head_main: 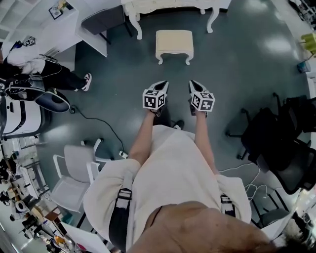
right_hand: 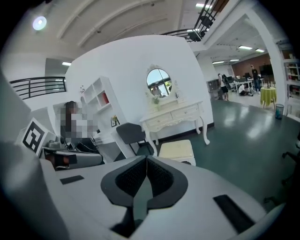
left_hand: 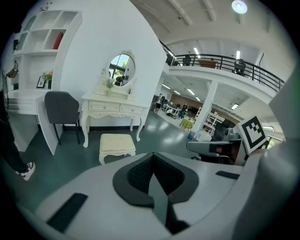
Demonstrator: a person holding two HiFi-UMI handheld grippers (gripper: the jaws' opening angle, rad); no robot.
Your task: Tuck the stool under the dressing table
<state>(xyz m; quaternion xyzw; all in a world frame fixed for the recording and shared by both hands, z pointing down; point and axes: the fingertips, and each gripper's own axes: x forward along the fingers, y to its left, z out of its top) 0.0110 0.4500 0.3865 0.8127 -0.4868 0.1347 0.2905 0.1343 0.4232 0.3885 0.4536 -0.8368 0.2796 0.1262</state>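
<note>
Left gripper and right gripper pressed together, empty, mid-frame, well short of stool; risk of skewing it into dressing table leg if pushed off-centre.

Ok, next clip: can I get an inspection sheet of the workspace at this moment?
Surface: dark glossy floor.
Job's things: cream stool stands upright in front of the white dressing table, apart from it, not tucked under.
Clutter: crowded workbench at lower left.
Grippers: left gripper and right gripper both shut, empty, short of the stool.
Cables: black cable on the floor at left; white cables at right.
Surroundings: grey chair, black office chairs, white chair, seated person.
</note>
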